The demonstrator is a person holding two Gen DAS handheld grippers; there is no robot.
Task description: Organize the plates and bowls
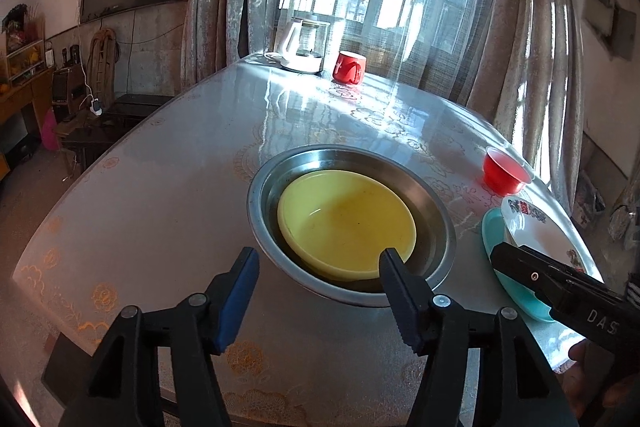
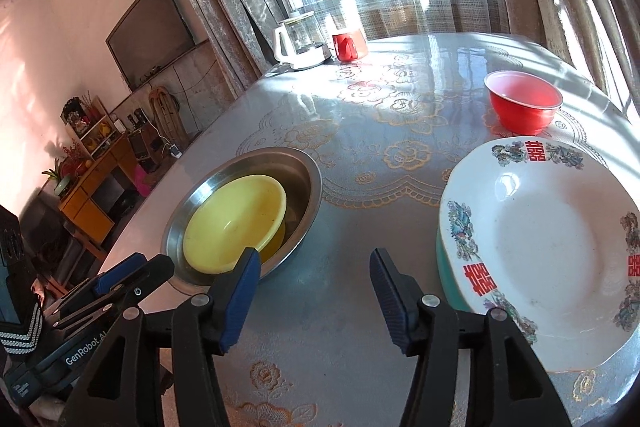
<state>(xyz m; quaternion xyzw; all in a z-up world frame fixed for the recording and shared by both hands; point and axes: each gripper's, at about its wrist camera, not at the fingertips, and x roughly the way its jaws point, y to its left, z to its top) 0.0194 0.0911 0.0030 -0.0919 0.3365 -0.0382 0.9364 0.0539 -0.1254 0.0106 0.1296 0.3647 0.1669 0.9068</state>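
Left wrist view has the left gripper (image 1: 320,259) gaping wide and empty just before the round steel basin (image 1: 440,227), which cradles a smooth yellow bowl (image 1: 344,223). Only the right wrist view shows the right gripper (image 2: 314,265), likewise spread and empty, and right of the basin the glossy patterned plate (image 2: 552,251) stacked on a teal dish (image 2: 446,271).

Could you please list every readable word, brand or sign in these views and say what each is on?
"GenRobot.AI": left claw body, last letter cut off.
"DAS": right claw body, cut off.
Red "囍": repeated on the white plate rim.
Small print below "GenRobot.AI": unreadable.
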